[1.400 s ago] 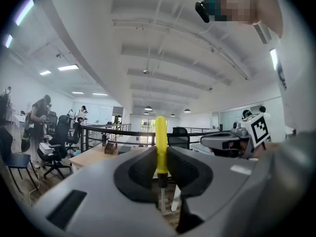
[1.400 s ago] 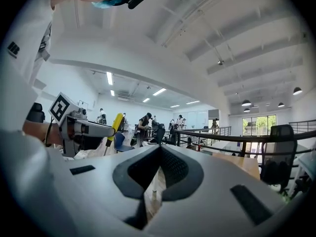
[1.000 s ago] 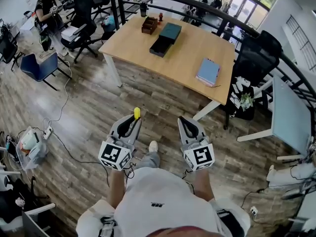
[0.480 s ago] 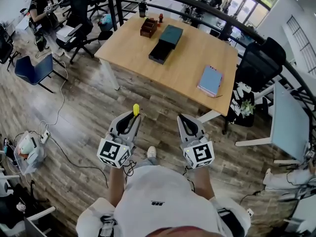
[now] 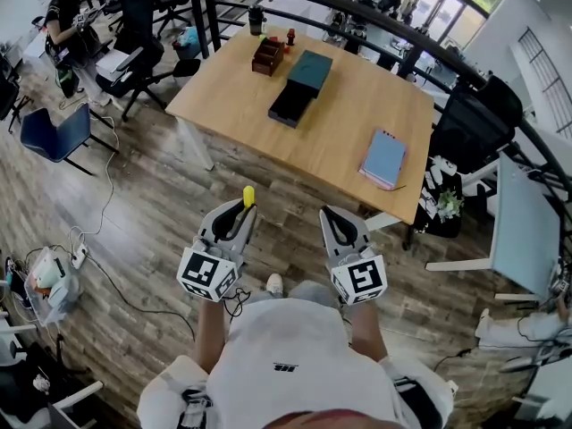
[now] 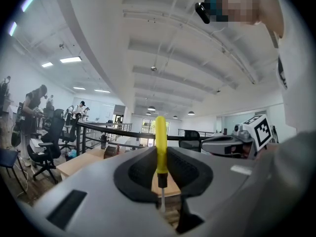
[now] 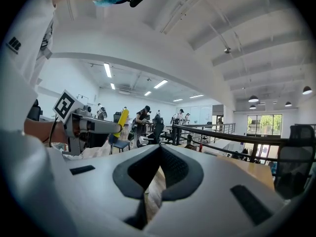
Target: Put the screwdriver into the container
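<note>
A screwdriver (image 5: 248, 196) with a yellow handle stands up between the jaws of my left gripper (image 5: 241, 213), which is shut on it. In the left gripper view the yellow handle (image 6: 160, 141) rises from the pads, with the thin metal shaft pointing down. My right gripper (image 5: 336, 223) is held level beside it, shut with nothing in it (image 7: 158, 154). A dark open box (image 5: 290, 105) lies on the wooden table (image 5: 349, 119) ahead, well beyond both grippers. A teal box (image 5: 311, 67) touches its far end.
A brown organiser (image 5: 267, 54) and a blue notebook (image 5: 384, 158) are also on the table. Black office chairs (image 5: 134, 34) stand to the left, another (image 5: 469, 119) to the right. A black railing (image 5: 375, 21) runs behind the table. Cables (image 5: 107, 257) trail over the wood floor.
The table has drifted slightly nearer and lower in the head view as the person steps forward. Both grippers keep the same pose and the screwdriver stays held.
</note>
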Motion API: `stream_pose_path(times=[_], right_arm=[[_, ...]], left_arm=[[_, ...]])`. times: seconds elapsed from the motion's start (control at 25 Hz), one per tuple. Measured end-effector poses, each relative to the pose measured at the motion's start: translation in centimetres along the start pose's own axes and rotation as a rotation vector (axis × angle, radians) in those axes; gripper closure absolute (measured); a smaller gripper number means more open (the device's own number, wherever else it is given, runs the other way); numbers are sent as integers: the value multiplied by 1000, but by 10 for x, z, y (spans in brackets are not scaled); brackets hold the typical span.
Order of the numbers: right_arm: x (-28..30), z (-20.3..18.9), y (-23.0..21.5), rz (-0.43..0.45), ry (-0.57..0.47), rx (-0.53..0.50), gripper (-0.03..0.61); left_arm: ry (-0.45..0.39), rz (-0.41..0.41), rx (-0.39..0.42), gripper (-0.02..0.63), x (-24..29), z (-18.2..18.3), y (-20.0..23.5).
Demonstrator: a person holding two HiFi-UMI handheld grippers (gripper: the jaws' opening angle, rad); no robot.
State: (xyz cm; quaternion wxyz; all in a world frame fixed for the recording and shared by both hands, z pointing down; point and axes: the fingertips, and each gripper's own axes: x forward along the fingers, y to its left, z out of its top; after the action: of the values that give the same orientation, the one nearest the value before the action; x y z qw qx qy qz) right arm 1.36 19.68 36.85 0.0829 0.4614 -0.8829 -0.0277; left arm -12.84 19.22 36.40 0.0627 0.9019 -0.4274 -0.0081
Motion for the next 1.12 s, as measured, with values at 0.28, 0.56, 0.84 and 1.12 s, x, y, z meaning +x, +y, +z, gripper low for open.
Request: stream_pose_path(times=[0.28,0.56,0.84,1.12], right_arm=[[21,-10,-23,-9,15,14,586],[54,-19,-65,-15,36,28,588],[97,-21,-111,22,32,31,586],[140,-30,-166,59,43,51,587]], left_arm=[[17,-14,-10,545,34,-6,14],[29,-18,-18,545,85,-8,35],[39,14,-19,545,138,-4,59],[57,49,-19,545,200,-1,81]])
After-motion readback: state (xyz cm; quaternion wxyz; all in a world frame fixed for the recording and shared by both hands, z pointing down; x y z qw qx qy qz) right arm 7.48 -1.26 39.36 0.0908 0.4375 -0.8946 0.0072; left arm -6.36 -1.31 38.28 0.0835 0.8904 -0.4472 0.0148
